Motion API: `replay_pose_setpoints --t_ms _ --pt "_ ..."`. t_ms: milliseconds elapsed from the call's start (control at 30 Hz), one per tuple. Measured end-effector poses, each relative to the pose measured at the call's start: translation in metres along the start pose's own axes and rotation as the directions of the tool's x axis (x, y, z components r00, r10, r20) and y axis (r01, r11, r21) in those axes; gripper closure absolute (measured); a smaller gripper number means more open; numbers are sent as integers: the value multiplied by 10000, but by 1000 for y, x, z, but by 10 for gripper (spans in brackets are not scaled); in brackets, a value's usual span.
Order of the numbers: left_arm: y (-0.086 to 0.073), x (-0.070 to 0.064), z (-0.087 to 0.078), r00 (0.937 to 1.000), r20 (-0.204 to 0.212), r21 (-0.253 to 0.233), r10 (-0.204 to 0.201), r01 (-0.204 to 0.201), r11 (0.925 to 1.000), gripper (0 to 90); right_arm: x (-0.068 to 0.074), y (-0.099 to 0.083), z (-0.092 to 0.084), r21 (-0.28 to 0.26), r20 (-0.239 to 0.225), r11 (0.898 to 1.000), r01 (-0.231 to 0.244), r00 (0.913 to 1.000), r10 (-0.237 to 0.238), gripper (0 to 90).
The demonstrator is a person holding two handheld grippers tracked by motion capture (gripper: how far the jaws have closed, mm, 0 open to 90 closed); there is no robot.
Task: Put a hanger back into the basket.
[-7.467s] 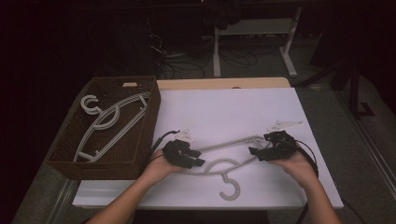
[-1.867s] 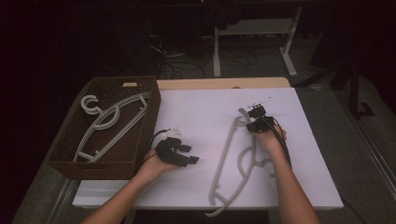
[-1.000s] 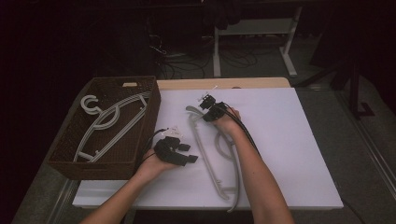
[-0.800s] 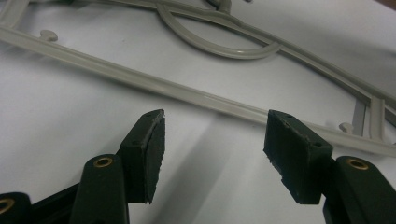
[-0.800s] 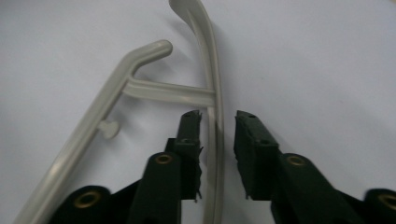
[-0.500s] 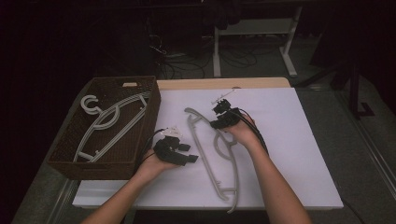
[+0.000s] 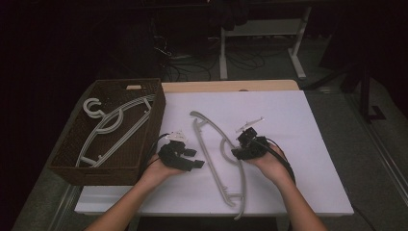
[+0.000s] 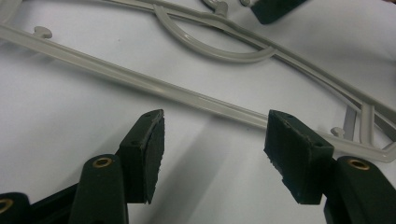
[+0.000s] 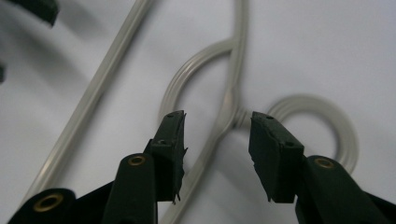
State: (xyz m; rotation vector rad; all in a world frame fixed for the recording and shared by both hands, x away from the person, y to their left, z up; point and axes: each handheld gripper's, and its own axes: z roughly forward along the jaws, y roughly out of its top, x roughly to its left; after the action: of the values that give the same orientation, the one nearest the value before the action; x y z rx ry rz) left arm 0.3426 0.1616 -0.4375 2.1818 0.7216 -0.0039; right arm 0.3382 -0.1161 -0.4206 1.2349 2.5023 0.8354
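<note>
A grey plastic hanger (image 7: 207, 159) lies flat on the white table (image 7: 298, 120), running from the middle toward the near edge. My right gripper (image 7: 235, 152) hovers at its right side, over the inner arch. In the right gripper view the gripper (image 9: 217, 126) has just been opening; the hanger's neck (image 9: 229, 109) lies between the jaws, untouched by the pads. My left gripper (image 7: 194, 159) stands open just left of the hanger's long bar. In the left gripper view that gripper (image 8: 212, 140) has bare table between its pads, and the bar (image 8: 187, 95) lies a little past the tips.
A dark wicker basket (image 7: 155, 120) stands at the table's left edge with several grey hangers (image 7: 113, 127) in it. The table's near edge runs just behind both hands. Chair and desk legs stand in the dark beyond the far edge.
My right gripper has let go of the hanger's top end and moved right and toward the person, to the hanger's middle. The hanger rests where it was left. My left gripper has not moved.
</note>
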Motion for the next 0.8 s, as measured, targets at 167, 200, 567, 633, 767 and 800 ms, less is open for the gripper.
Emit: replay_pose_setpoints --t_ms 167,200,567,633,767,800 --pt "0 1 -1 10000 -41 -9 -17 17 10000 379 8 -15 -5 124 -107 9999 -62 9999 63 557" --pt "0 1 -1 10000 -41 -9 -17 17 10000 379 9 -19 -6 160 -133 9998 -117 9998 119 557" --pt "0 1 -1 10000 -85 -18 -18 17 10000 380 26 -42 1 897 101 9958 -180 9998 171 637" --pt "0 0 -1 10000 -91 -16 -21 21 10000 380 27 -42 1 972 195 9951 -208 9996 189 642" --pt "0 0 -1 10000 -85 -6 -17 17 10000 380 29 -40 2 1091 315 9939 -134 9995 100 649" --pt "0 0 -1 10000 -83 -20 -20 20 10000 380 29 -40 2 1135 307 9934 -142 9995 107 651"
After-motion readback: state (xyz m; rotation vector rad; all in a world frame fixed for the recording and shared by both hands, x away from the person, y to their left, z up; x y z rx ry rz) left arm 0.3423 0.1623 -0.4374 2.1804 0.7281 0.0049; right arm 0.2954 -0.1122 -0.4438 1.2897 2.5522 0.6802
